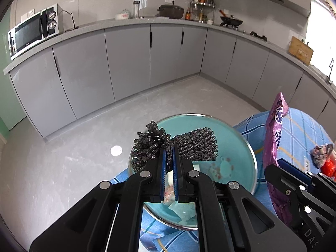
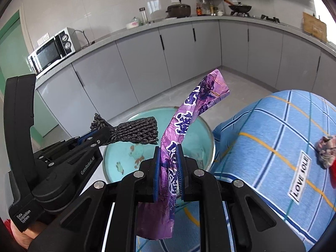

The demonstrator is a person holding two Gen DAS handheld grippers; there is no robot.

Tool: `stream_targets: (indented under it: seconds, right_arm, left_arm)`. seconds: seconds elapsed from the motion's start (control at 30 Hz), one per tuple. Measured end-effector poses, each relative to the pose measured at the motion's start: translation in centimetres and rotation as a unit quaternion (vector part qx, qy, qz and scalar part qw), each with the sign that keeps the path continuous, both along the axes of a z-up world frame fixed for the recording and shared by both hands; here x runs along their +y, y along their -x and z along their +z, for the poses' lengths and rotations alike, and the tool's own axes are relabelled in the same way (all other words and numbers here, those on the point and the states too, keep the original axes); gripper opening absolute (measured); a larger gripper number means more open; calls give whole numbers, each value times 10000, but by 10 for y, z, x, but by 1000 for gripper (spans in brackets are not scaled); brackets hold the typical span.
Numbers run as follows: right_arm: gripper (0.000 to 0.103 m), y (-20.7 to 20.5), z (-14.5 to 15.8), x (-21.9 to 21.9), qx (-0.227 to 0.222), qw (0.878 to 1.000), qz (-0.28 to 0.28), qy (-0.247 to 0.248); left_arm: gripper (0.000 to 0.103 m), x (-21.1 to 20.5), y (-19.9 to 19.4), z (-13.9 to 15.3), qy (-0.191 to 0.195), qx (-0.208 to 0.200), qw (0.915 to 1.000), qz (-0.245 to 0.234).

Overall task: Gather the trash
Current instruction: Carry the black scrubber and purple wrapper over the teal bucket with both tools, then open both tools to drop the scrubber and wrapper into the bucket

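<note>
My left gripper (image 1: 169,149) is shut on a dark grey foam net sleeve (image 1: 195,147), pinched at its middle and held above a turquoise basin (image 1: 235,145) with a metal rim. In the right wrist view the same net (image 2: 136,132) sticks out of the left gripper (image 2: 105,134) over the basin (image 2: 195,147). My right gripper (image 2: 168,151) is shut on a long purple snack wrapper (image 2: 189,115) that stands up and bends right; the wrapper (image 1: 275,130) also shows at the right of the left wrist view.
The basin sits beside a table under a blue checked cloth (image 2: 273,138). A crumpled wrapper (image 2: 326,151) and something red lie on the cloth at the right edge. Grey kitchen cabinets (image 1: 126,63), a microwave (image 1: 35,29) and a grey floor (image 1: 73,147) lie beyond.
</note>
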State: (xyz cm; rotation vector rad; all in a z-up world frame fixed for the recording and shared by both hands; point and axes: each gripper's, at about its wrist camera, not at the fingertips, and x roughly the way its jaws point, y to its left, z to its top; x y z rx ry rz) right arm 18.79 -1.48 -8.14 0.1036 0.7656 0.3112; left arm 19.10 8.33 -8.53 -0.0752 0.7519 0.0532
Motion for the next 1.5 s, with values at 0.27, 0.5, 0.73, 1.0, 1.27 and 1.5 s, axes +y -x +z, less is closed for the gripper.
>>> stream_targets:
  seconds: [0.27,0.5,0.73,1.0,1.27,1.5]
  right_arm:
    - [15,-23,-23,6,351,9993,161,-9]
    - [15,-38,-40,16,600,9976,335,40]
    - [16,-46,-50,21,799,9956,476,53]
    - [39,-50,-55,17,815,9952,539,95]
    - [43,-30,-31,-13,409,9991,136,-52]
    - [43,-4,-13,-55,67,9983,-575,-56]
  left_arm:
    - [6,7,-18,-28,-50,304,9994,141]
    - [6,10,-30,-50,-103,622,9978,218]
    - [6,12,-35,-58,-152,730,9969,244]
    - [9,11,-38,-61,-176,846,9960,240]
    - [29,10,-34,-57,-100,817,9966,98]
    - [64,7,-18,-42,-201,558,9982,-12]
